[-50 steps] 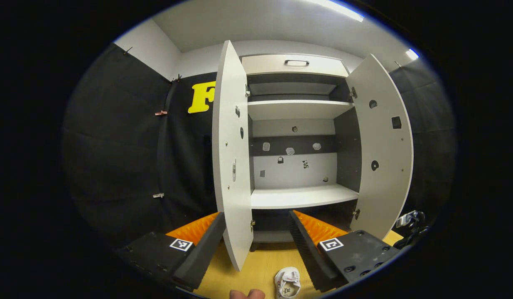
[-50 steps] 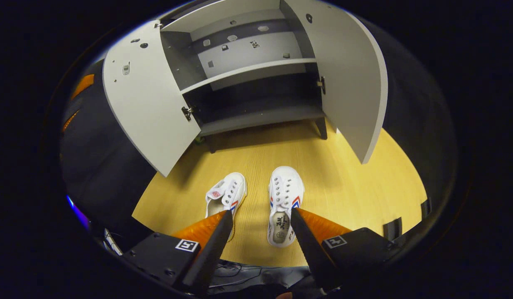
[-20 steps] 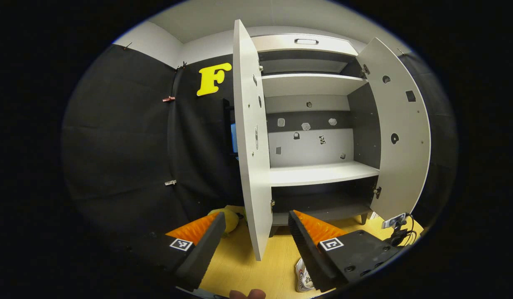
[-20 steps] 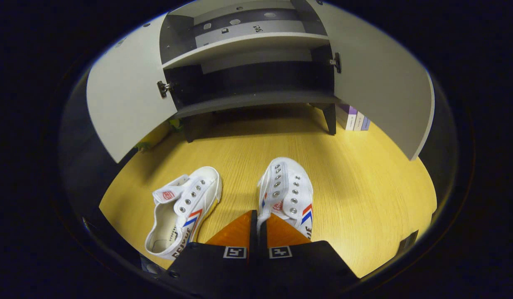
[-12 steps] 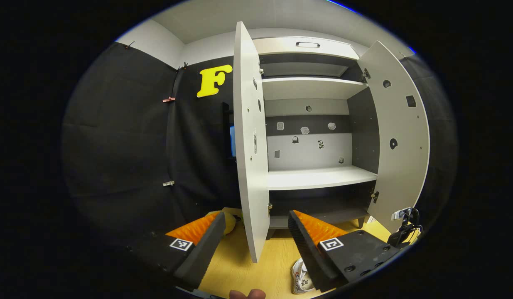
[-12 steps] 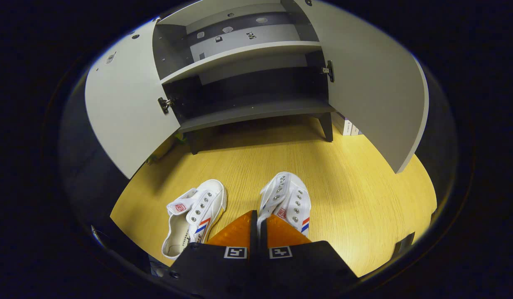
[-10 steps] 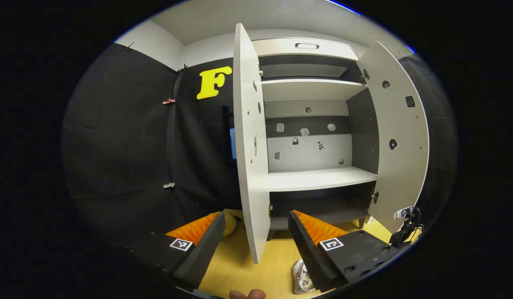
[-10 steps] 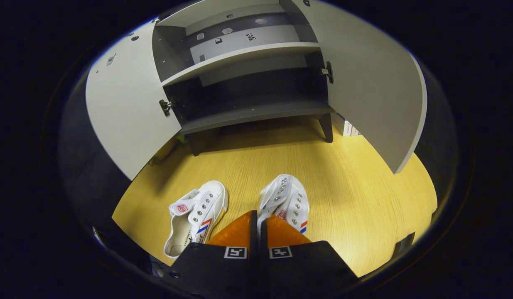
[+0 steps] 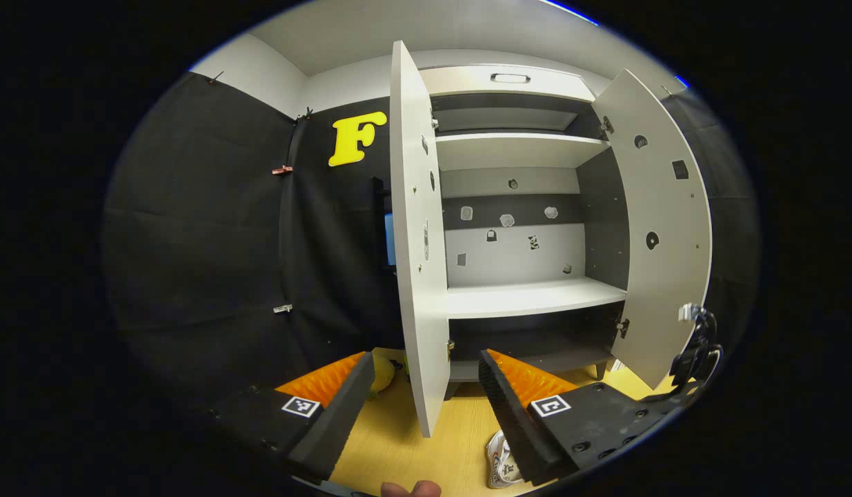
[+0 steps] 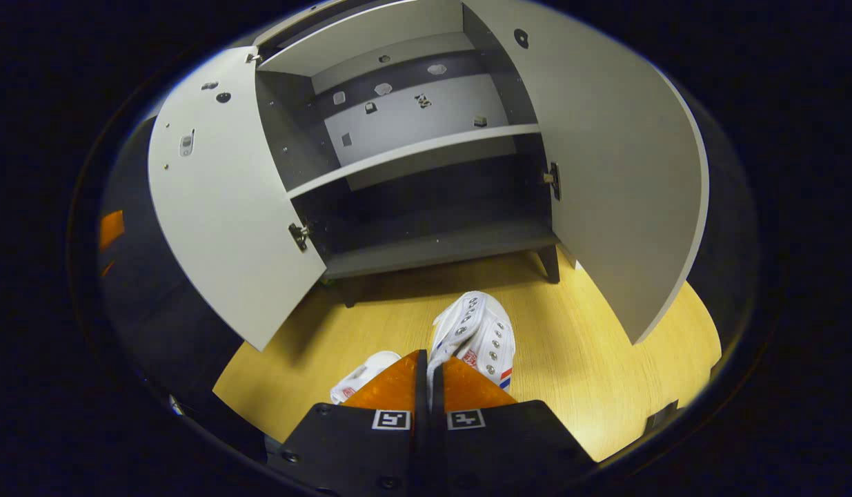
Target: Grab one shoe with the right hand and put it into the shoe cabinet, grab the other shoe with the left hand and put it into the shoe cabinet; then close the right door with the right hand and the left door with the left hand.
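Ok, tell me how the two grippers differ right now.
The right gripper is shut on a white shoe, pinching its side wall; the left gripper is open and holds nothing. The right one looks down at the wooden floor before the cabinet; the left faces the edge of the left door. Both have orange fingers.

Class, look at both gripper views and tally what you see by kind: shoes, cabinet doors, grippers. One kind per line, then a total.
Shoes: 2, one held, one on the floor
Cabinet doors: 2, left door and right door, both open
Grippers: 2, left gripper and right gripper
Total: 6
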Motion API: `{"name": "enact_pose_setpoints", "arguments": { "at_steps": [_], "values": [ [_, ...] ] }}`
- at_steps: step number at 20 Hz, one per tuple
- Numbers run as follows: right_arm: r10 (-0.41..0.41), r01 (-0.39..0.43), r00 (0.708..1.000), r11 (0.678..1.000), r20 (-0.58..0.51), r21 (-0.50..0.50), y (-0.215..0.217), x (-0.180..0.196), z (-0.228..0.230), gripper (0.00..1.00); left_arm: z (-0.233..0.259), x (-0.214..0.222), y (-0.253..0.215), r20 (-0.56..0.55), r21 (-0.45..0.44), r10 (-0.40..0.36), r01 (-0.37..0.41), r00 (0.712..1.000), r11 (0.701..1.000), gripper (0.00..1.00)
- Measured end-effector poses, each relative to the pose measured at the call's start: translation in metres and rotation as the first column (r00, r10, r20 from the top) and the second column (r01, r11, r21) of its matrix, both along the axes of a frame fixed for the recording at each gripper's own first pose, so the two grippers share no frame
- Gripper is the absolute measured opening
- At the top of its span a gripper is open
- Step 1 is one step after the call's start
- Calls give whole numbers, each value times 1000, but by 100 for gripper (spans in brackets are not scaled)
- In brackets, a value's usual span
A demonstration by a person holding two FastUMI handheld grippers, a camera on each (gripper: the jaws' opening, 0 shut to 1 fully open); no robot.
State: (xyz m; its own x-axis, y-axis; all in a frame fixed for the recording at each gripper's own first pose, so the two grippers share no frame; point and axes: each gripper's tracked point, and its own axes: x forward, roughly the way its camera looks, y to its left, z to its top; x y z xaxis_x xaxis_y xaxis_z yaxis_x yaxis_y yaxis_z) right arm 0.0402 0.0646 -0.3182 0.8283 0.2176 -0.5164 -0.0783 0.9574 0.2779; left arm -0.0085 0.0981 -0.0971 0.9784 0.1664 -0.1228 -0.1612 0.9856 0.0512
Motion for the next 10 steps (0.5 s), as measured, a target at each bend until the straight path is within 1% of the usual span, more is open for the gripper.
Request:
{"name": "enact_pose_setpoints", "arguments": {
  "at_steps": [6, 10],
  "values": [
    [-19, 19, 992, 1000, 129, 5, 13, 46, 92, 5, -3, 7, -7, 4, -34, -21, 21, 1000, 999, 95],
    [-46, 39, 971, 999, 236, 32, 23, 92, 155, 5, -3, 14, -10, 14, -43, -41, 42, 999, 998, 95]
  ]
}}
